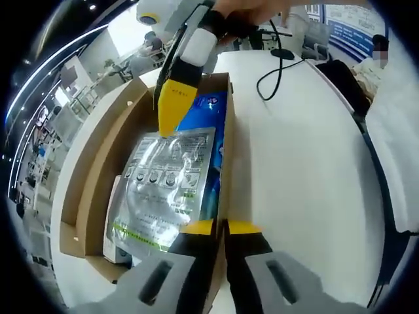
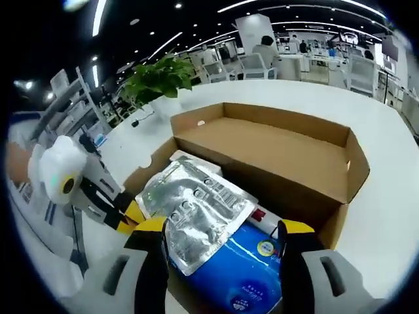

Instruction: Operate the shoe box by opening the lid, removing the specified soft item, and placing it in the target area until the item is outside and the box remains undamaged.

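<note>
The shoe box (image 2: 281,157) is lying open on the white table (image 1: 308,163), with its lid (image 2: 262,134) folded back flat beside the tray. Inside the box, a silver foil pouch (image 1: 163,190) is resting on top of a blue soft pack (image 1: 213,111).

Left gripper (image 1: 219,229): in the left gripper view, its two yellow-tipped jaws are rising from the bottom of the frame, pressed together on the near wall of the box, one jaw inside and one outside the cardboard edge. In the right gripper view the same tool (image 2: 127,212) is appearing at the left, its jaws meeting at the box wall beside the pouch.

Right gripper (image 2: 226,229): in the right gripper view, its jaws are standing spread wide over the open box, one to each side of the near end of the silver foil pouch (image 2: 196,209), with the blue soft pack (image 2: 229,275) lying below and between them. The jaws are not closing on either item. In the left gripper view, this gripper (image 1: 173,108) is reaching down into the far end of the box from above, tilted steeply, with a yellow jaw pointing onto the top edge of the pouch; a person's hand (image 1: 245,13) is holding it from above.

A black cable (image 1: 278,72) is lying on the table beyond the box. A potted plant (image 2: 157,82) is standing on the table past the lid.
</note>
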The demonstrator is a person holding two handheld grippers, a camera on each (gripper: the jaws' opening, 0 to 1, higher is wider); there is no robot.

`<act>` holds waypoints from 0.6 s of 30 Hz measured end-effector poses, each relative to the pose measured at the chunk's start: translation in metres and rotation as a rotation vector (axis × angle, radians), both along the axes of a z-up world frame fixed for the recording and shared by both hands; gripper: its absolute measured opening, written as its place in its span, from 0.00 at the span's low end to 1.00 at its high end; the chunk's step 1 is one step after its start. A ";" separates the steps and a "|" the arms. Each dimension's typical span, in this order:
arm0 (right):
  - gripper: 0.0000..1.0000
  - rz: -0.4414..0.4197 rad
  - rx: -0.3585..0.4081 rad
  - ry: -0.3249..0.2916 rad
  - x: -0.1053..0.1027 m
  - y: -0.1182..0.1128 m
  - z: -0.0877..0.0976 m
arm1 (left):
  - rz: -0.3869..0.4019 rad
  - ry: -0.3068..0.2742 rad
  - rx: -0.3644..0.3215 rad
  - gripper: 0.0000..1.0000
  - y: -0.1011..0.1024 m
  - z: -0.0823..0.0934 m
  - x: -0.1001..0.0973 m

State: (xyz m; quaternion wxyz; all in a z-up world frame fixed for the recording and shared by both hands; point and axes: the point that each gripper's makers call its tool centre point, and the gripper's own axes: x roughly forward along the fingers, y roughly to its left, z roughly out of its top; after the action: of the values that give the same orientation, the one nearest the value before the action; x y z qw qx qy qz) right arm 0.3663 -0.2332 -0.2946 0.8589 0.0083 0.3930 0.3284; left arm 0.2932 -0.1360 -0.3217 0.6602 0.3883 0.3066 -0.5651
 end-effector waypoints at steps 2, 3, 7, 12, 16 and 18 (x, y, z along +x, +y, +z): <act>0.68 0.002 0.001 0.022 0.002 0.003 -0.006 | 0.002 -0.001 -0.001 0.04 0.000 0.000 0.000; 0.67 0.003 -0.002 0.030 0.004 0.004 -0.009 | 0.002 -0.001 -0.001 0.04 0.000 0.000 0.000; 0.67 0.000 -0.004 0.053 0.007 0.005 -0.015 | -0.001 0.001 0.000 0.04 0.000 0.000 0.000; 0.67 0.000 0.013 0.069 0.011 0.009 -0.017 | -0.004 0.002 0.001 0.04 0.000 0.000 0.000; 0.67 0.005 0.019 0.080 0.011 0.013 -0.020 | -0.002 0.002 0.002 0.04 0.000 0.000 0.000; 0.67 0.021 0.017 0.082 0.010 0.018 -0.022 | -0.002 0.002 0.002 0.04 0.000 0.000 0.000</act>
State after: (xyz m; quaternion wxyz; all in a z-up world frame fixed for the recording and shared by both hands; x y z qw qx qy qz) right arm 0.3767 -0.2155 -0.3167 0.8385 0.0251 0.4251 0.3401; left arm 0.2929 -0.1356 -0.3218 0.6588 0.3887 0.3075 -0.5660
